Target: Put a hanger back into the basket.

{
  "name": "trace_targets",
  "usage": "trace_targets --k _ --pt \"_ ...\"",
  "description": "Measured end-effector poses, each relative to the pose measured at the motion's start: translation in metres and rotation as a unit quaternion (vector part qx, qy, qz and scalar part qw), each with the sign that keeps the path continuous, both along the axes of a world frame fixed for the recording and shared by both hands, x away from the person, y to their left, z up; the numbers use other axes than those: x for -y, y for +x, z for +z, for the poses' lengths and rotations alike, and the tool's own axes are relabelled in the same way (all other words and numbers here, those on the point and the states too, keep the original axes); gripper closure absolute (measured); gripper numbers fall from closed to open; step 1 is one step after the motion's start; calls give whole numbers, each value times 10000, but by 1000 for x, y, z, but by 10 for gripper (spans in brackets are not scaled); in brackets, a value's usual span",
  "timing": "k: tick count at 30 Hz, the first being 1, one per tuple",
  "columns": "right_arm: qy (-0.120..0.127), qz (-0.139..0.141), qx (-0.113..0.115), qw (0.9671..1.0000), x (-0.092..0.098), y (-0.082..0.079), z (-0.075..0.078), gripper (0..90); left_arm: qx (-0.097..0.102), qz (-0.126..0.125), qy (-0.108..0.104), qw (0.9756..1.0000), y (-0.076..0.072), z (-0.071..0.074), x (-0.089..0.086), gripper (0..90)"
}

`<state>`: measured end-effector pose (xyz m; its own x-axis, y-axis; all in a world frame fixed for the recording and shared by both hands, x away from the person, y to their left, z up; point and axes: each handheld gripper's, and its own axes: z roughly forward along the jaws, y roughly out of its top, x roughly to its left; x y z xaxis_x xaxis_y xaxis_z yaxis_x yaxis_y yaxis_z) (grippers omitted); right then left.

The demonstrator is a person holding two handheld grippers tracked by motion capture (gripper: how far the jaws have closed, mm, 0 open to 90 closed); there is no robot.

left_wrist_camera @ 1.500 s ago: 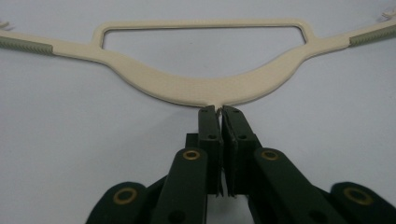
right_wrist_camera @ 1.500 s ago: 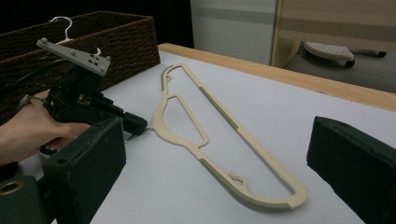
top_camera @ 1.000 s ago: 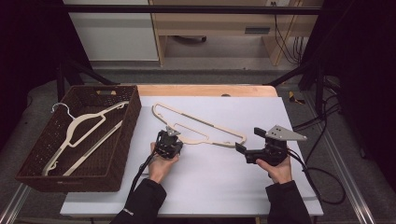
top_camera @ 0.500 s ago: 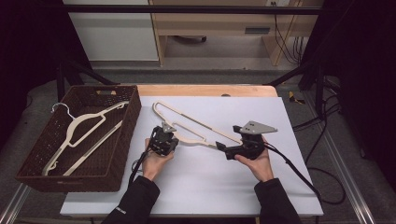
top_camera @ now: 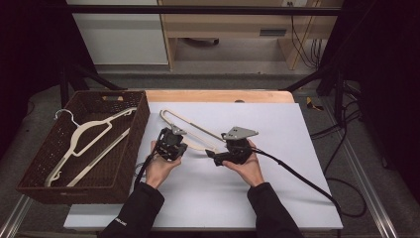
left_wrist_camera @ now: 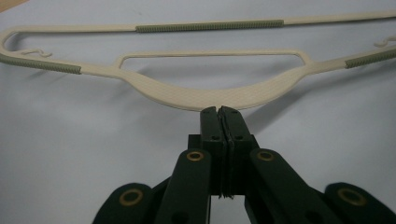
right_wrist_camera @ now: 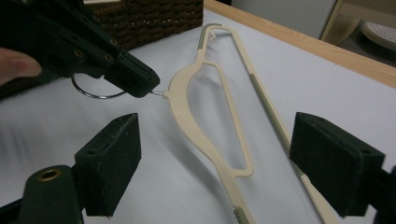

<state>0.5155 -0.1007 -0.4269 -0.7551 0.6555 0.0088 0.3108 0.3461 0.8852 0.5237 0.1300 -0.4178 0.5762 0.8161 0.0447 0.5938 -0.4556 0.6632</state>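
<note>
No writing is legible anywhere. A white sheet (top_camera: 277, 198) covers the wooden table; a dark woven basket (top_camera: 124, 163) at its left holds one cream plastic hanger (top_camera: 91, 134). A second cream hanger with grey grip strips (right_wrist_camera: 196, 126) lies mid-table, its metal hook clamped in the left gripper (top_camera: 172, 144). The right gripper (right_wrist_camera: 215, 172), jaws wide but just closing, straddles its arm without touching.

A cream hanger (top_camera: 194, 130) with grey-green ribbed strips lies on white table (top_camera: 297, 163) beside a dark-brown wicker basket (top_camera: 126, 163).

Black sleeves, black two-jaw grippers (top_camera: 171, 144) – brass-ringed pivots, grey three-cornered plate (top_camera: 239, 132), trailing black cables (top_camera: 297, 173)
</note>
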Motion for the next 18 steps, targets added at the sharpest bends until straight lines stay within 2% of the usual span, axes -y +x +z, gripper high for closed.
trace_targets --k 3,9,13,15,16,18 --pt "-204 40 24 9998 -11 3 -6 198 13 -37 33 10000 -1 3 0 891" --pt "-331 138 50 9993 -30 10 -17 263 14 -60 42 10000 -3 9 1 891" --pt "-636 270 -8 9976 -40 11 -26 327 -23 -95 74 9999 -4 13 2 891" --pt "-776 352 68 9963 -44 12 -30 365 -15 -99 79 9999 -4 14 2 891" --pt "-776 352 68 9963 -44 12 -30 365 -25 -141 140 9998 -4 15 2 891" --pt "-747 403 111 9963 -45 12 -32 442 -46 -139 128 9998 -4 17 4 890"
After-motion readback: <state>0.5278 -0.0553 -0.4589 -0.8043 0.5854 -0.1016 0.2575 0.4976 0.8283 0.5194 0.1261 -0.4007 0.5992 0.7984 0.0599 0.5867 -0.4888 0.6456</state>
